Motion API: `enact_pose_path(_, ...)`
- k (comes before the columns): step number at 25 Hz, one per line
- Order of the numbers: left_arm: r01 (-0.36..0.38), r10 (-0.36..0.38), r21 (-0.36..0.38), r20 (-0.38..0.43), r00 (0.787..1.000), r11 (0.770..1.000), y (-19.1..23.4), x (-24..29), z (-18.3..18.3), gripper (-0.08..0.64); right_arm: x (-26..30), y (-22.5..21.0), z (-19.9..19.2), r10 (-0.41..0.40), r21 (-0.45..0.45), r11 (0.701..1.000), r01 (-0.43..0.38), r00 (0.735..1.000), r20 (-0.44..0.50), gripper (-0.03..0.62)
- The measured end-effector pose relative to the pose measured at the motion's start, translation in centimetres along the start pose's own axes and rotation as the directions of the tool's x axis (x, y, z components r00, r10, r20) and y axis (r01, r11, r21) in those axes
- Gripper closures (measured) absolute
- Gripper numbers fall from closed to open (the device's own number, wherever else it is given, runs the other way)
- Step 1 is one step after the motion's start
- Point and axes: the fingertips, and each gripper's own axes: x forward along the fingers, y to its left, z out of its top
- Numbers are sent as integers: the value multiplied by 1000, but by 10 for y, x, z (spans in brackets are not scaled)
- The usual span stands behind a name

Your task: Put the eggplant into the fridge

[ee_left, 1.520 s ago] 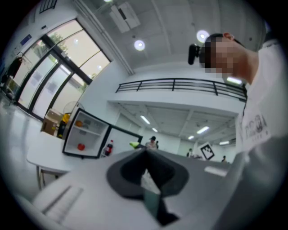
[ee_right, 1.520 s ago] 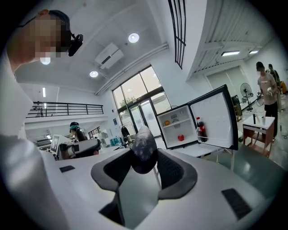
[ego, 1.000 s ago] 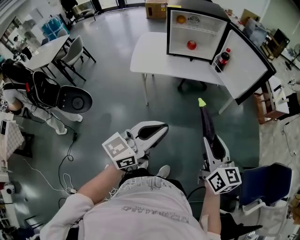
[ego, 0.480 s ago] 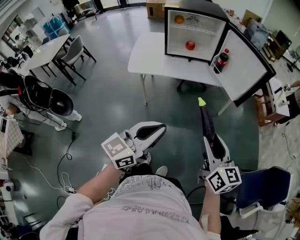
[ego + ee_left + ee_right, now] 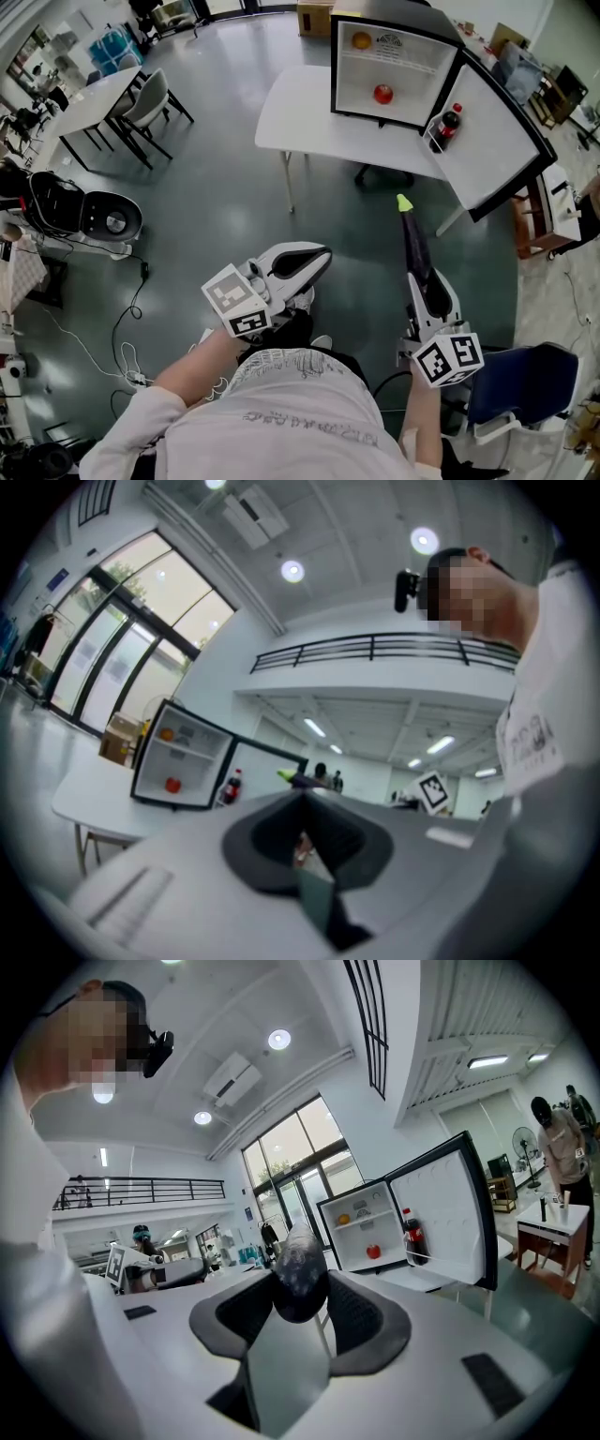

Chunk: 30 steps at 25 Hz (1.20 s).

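Plainly the fridge (image 5: 417, 75) on the white worktop (image 5: 300, 112) was well apart from the person, its door (image 5: 497, 141) swung wide to the right, so the carry across open floor was the main hazard. Any jolt in the walk could have loosened the load. The eggplant (image 5: 415, 246) was clamped at its blunt end in the fingers of the right gripper (image 5: 424, 281), its long body and green tip sticking out toward the fridge. Held that far back, it could probably have sagged or twisted free. Swung in carelessly, the tip might have struck the door edge, the cola bottle (image 5: 444, 120) in the door rack, or the red fruit (image 5: 382, 92) on the shelf. The left gripper (image 5: 314, 258) had its fingers closed on nothing, so it offered no support. Against a second before, the white-and-black shape (image 5: 89, 214) near the floor cables had moved toward the left edge, the blue chair (image 5: 520, 380) had slid lower, and the pale shoe (image 5: 321, 341) showed less. Both grippers and the eggplant kept their places.
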Motion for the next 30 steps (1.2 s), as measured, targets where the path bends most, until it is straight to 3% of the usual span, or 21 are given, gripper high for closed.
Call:
enact_pose_path(11,6,-6,-12,0,1000,1000,30,25,-2,552,29,-23,6,-19,-28,999,19,1000,-13,411)
enact_pose_path(30,5,-7,-52,-23,1000,999,155,71,13,552,145,-69,24,-62,-3,998,62,998,-29,411)
